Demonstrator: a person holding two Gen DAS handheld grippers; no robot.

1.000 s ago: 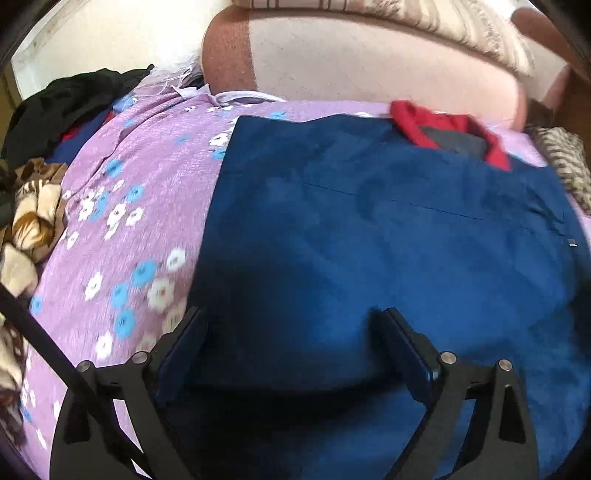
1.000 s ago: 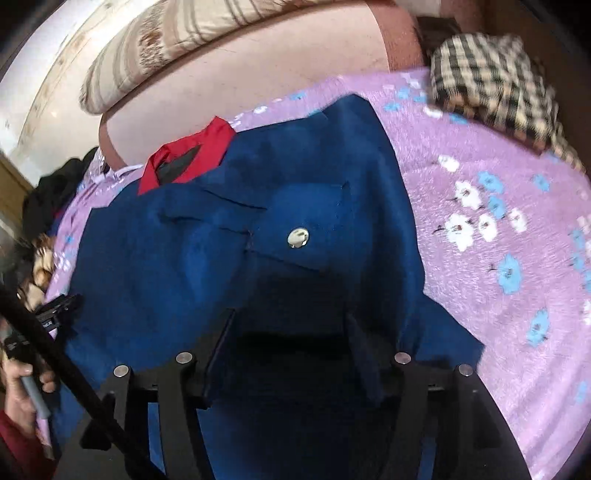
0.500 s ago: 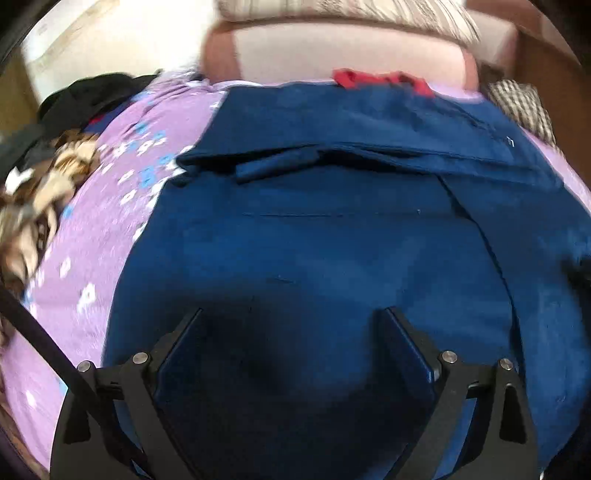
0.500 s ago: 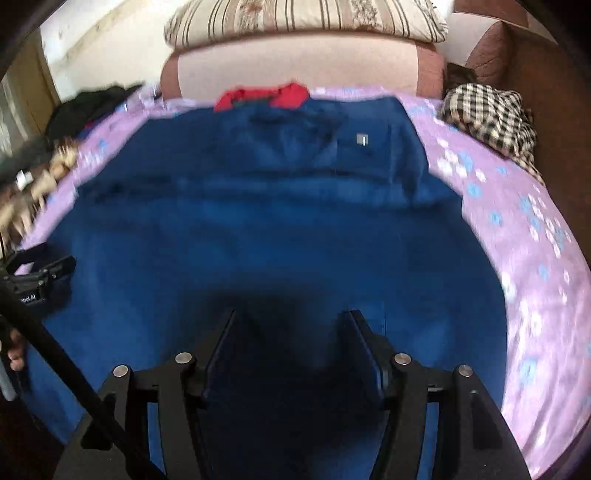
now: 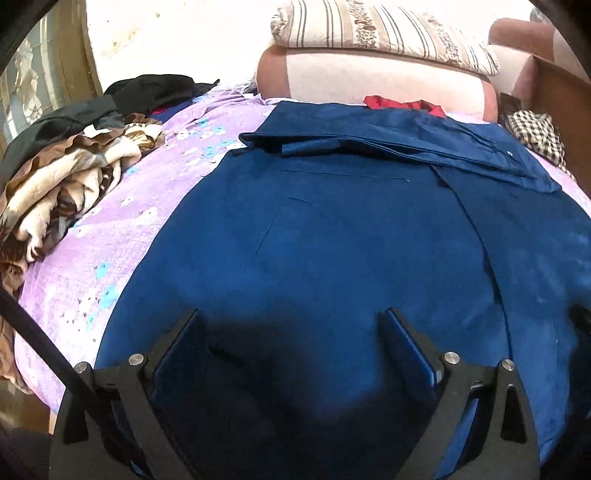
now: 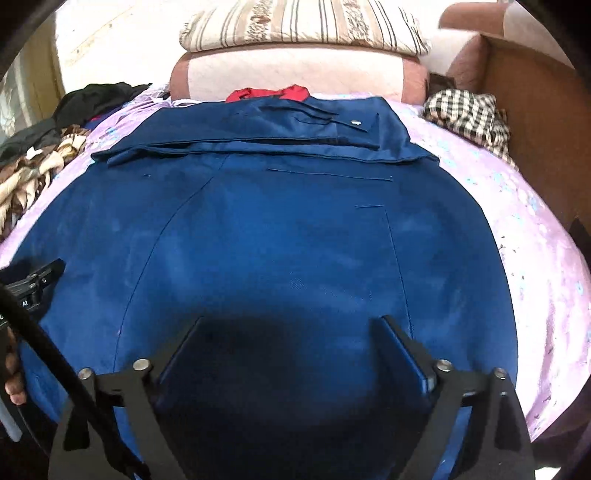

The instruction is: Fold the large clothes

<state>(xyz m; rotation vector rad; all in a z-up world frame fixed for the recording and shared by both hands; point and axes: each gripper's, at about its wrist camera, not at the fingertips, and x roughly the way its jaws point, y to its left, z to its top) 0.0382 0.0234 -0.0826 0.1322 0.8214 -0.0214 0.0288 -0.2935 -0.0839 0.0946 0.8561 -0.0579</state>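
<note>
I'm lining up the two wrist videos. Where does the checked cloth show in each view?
Left wrist: the checked cloth sits at the far right edge, beyond the blue garment.
Right wrist: the checked cloth lies at the upper right, on the purple sheet beside the blue garment.
Shared landmark: the red collar at the garment's far end, below the striped pillow.

Perhaps "AI" on left hand-held gripper (image 6: 33,286)

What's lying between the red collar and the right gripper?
Only the blue garment itself, from red collar to right gripper, its folded-over edge crossing midway. Right wrist view.
</note>
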